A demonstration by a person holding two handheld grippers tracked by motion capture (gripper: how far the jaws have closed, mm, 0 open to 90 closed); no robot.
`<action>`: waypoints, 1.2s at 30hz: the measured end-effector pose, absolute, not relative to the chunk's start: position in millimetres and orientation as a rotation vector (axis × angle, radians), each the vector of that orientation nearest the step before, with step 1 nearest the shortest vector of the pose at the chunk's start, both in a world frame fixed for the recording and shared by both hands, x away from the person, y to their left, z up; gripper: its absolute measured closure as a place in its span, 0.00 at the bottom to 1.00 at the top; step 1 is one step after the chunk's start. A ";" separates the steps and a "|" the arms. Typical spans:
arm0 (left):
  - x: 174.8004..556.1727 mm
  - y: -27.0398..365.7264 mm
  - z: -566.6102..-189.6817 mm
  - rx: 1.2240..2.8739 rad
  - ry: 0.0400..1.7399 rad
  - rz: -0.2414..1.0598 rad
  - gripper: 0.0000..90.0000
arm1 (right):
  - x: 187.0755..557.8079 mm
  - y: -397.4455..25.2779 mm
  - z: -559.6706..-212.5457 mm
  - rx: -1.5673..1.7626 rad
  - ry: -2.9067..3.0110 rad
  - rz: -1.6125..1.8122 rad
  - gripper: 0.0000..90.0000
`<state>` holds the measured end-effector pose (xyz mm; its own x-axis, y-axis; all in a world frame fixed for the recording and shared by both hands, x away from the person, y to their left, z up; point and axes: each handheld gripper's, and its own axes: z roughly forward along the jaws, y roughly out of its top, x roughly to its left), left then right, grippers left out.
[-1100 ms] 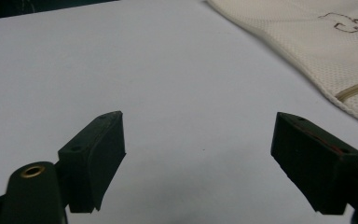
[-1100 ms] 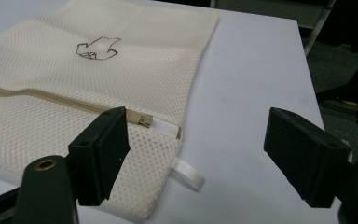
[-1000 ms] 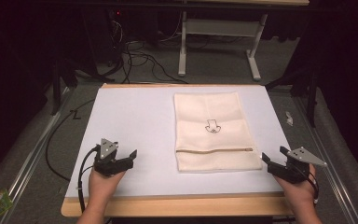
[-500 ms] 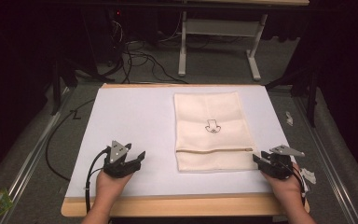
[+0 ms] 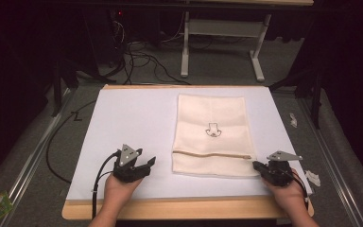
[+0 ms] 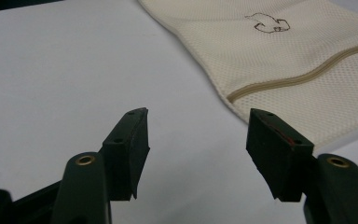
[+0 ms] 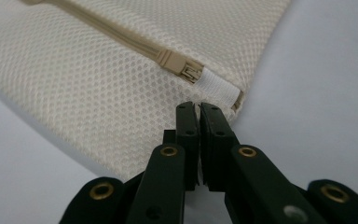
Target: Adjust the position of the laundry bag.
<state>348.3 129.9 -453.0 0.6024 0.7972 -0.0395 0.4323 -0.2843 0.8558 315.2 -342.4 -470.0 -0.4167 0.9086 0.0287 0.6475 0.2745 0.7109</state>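
Note:
A cream mesh bag (image 5: 212,137) with a tan zipper (image 5: 212,154) and a small dark logo lies flat on the white mat (image 5: 123,118). My left gripper (image 5: 149,163) rests on the mat left of the bag, open, with nothing between its jaws (image 6: 198,135); the bag (image 6: 298,60) lies ahead to its right. My right gripper (image 5: 256,165) is at the bag's near right corner. Its jaws (image 7: 198,106) are shut, with their tips on the mesh (image 7: 98,93) just short of the zipper slider (image 7: 186,69) and its white end tab.
The mat lies on a wooden table whose front edge (image 5: 184,208) is near my hands. Small white scraps (image 5: 313,178) lie right of the mat. Cables and a desk frame (image 5: 217,42) stand on the floor behind.
My right gripper has moved left to the bag's corner by the zipper end. My left gripper has shifted slightly right toward the bag.

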 end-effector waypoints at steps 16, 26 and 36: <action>371.5 70.6 -481.6 2.072 1.060 0.413 0.74 | 302.6 -309.6 -469.5 1.258 2.284 0.963 0.97; 346.9 77.8 -477.1 2.154 0.928 0.347 0.95 | 298.3 -310.6 -468.8 1.254 2.299 0.966 0.97; 318.6 81.8 -463.4 2.209 0.852 0.330 0.92 | 282.2 -311.7 -462.7 1.207 2.329 1.004 0.93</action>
